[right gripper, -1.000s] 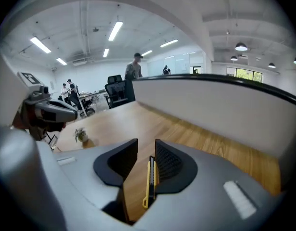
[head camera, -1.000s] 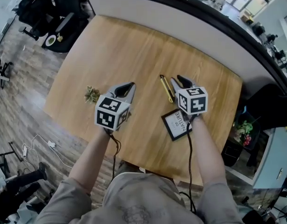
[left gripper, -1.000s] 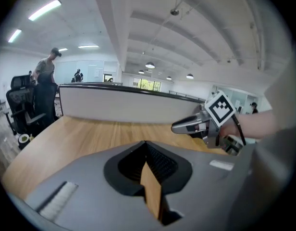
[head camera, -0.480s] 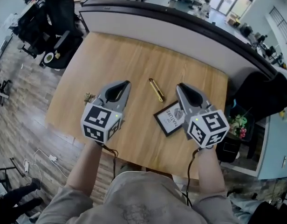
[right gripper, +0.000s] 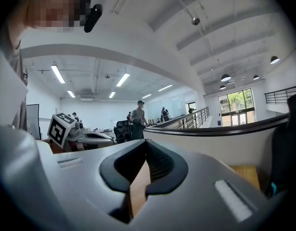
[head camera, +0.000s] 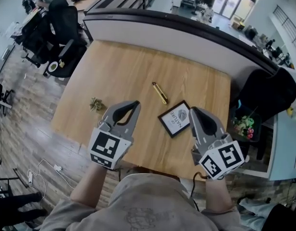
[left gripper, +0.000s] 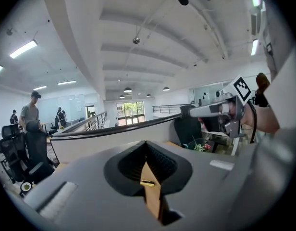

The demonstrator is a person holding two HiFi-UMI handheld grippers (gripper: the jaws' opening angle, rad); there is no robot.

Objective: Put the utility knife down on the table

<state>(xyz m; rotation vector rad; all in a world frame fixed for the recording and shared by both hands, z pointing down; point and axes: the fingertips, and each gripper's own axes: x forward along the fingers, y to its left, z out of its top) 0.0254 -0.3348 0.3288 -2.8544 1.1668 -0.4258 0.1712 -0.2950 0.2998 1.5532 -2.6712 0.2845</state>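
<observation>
Print on the framed card (head camera: 176,118) is too small to read. Yellow utility knife (head camera: 160,93) lies on the table (head camera: 124,61) just beside it, apart from both grippers. Jaws of the left gripper (head camera: 133,104) meet, empty; those of the right gripper (head camera: 195,111) have just been closing, now together on nothing.

A black-framed sign (head camera: 176,119) lies flat, with a small dried plant (head camera: 96,104) well apart to its left. A curved low wall (head camera: 186,30) runs behind them; an office chair (head camera: 61,30) stands at the left on the plank floor (head camera: 23,105), and a dark chair (head camera: 265,97) and potted flowers (head camera: 245,127) at the right. A white cable (head camera: 56,167) trails on the floor, and people (left gripper: 30,110) stand far off
</observation>
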